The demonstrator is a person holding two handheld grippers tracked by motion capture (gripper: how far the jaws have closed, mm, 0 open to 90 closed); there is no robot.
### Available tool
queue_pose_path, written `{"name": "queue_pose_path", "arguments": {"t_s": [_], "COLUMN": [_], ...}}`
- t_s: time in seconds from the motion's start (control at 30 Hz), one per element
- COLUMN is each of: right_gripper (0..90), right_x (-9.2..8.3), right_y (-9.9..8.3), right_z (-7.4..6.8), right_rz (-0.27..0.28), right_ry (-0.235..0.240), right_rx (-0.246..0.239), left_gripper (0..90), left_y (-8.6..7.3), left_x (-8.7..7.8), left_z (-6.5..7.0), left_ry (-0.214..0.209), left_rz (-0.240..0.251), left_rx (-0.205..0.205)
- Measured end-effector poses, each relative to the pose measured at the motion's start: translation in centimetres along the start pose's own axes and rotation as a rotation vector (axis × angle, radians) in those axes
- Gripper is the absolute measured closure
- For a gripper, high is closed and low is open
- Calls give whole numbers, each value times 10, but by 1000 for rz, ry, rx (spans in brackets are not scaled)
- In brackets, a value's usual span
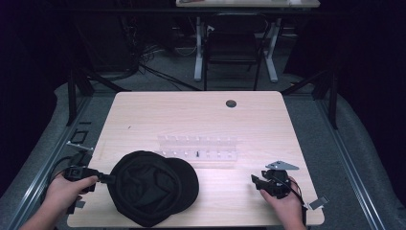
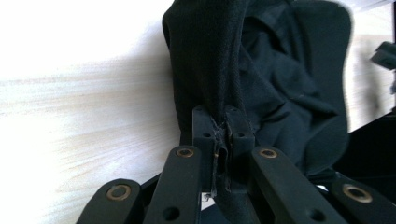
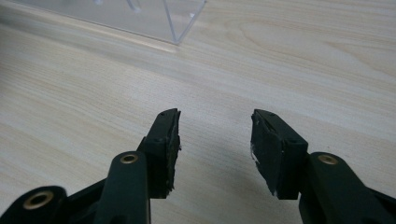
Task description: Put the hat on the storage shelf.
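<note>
A black cap [image 1: 153, 186] lies upside down at the table's front left, its brim toward the right. My left gripper [image 1: 106, 178] is shut on the cap's left rim. In the left gripper view the jaws pinch a fold of the black cap [image 2: 280, 88] fabric, and my left gripper [image 2: 223, 122] has that rim lifted off the wood. My right gripper [image 1: 255, 181] rests near the front right edge of the table, held in a hand, jaws apart. In the right gripper view my right gripper [image 3: 215, 135] has nothing between its pads [image 3: 169, 140], just bare wood.
A clear acrylic rack [image 1: 198, 151] with small pegs stands mid-table just behind the cap; its corner [image 3: 177, 23] shows ahead of the right jaws. A round cable hole [image 1: 231, 103] sits near the far edge. A chair [image 1: 233, 45] and desk legs stand beyond the table.
</note>
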State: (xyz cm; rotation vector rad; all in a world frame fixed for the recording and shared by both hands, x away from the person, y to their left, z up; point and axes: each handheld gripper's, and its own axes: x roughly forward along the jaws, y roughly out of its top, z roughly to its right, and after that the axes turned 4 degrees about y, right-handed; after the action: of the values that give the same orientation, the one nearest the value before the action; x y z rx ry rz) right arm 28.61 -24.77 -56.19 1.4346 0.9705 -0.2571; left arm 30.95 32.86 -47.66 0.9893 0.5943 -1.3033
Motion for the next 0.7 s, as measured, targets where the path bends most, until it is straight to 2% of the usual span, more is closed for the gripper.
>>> {"name": "queue_pose_path", "arguments": {"t_s": [0.07,0.3,0.53,0.7], "right_gripper": [513,513,513,513], "right_x": [0,0,1,1], "right_y": [0,0,0,0], "right_z": [0,0,-1,-1], "right_rz": [-1,0,-3,-5], "right_ry": [0,-2,1,2], "right_rx": [-1,0,-1,0], "left_gripper": [857,858,858,859], "left_y": [1,3,4,7], "left_x": [-6,-19,-40,-50], "left_z": [2,6,15,22], "left_ry": [-15,-40,-62,-76], "left_rz": [11,25,49,58], "left_rx": [-11,-10,20,24]}}
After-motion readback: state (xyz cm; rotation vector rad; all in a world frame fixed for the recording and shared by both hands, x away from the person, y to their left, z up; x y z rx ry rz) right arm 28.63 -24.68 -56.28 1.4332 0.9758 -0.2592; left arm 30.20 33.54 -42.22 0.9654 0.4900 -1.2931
